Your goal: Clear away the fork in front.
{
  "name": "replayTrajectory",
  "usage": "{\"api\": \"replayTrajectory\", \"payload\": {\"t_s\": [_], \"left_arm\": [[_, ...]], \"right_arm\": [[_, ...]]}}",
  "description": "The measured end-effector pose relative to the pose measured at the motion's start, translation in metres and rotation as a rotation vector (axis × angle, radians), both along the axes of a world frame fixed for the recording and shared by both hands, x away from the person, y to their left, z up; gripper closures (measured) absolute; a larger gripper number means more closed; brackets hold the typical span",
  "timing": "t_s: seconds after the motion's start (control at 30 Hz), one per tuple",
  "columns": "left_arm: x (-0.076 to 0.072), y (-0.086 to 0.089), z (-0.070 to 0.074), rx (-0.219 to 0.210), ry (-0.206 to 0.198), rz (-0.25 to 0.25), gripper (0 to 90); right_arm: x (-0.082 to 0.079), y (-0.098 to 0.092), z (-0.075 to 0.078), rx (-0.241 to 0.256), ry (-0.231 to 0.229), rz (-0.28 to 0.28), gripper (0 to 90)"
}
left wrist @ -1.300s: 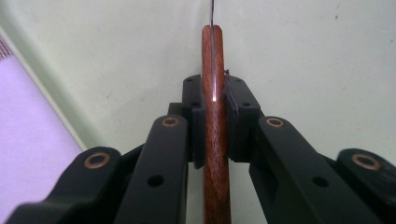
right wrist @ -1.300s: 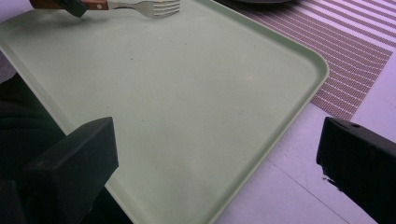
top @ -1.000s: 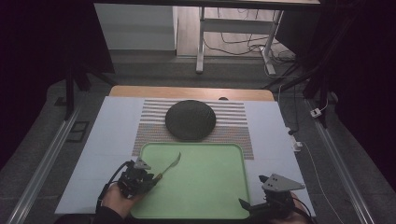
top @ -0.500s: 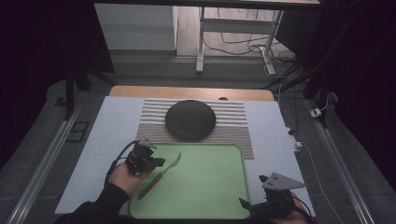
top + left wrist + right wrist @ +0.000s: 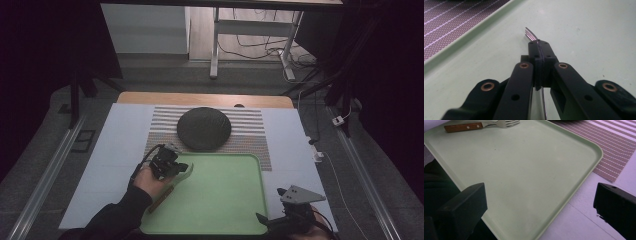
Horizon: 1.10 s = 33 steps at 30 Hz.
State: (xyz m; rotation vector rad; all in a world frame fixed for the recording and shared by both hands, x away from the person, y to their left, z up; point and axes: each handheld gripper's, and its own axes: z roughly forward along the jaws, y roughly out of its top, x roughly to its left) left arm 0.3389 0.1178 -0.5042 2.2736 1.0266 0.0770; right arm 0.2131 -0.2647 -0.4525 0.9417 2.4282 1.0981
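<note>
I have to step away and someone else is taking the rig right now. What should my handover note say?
Left hand-held gripper: shut on the fork, clamped at the metal neck, tines pointing ahead just above the green tray.
Right hand-held gripper: open, holding nothing, at the tray's near right corner.
Fork: wooden handle trails back toward the tray's left edge. Whether it is lifted or lying on the tray cannot be told.
Dark round plate: on the striped mat beyond the tray, nothing on it.
Done: fork gripped.
Left: probably carrying it to wherever it belongs, perhaps the plate or mat.
</note>
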Motion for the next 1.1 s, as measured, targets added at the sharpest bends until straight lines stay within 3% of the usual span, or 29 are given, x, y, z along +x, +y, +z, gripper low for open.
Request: {"api": "replayTrajectory", "payload": {"t_s": [0.37,0.5,0.77,1.1], "left_arm": [[-0.008,-0.023,-0.002,0.023,-0.007,-0.07,88.8],[-0.011,-0.029,0.001,0.01,-0.013,-0.09,88.7],[-0.017,-0.042,-0.013,0.043,0.025,-0.149,88.7],[-0.011,-0.031,-0.015,0.05,0.015,-0.109,88.7]], "right_arm": [[0.0,0.0,0.0,0.001,0.003,-0.001,0.0],[0.0,0.0,0.0,0.004,0.005,0.0,0.0],[0.0,-0.001,0.0,0.014,0.009,-0.005,0.0],[0.002,-0.004,0.0,0.031,0.023,-0.011,0.0]]}}
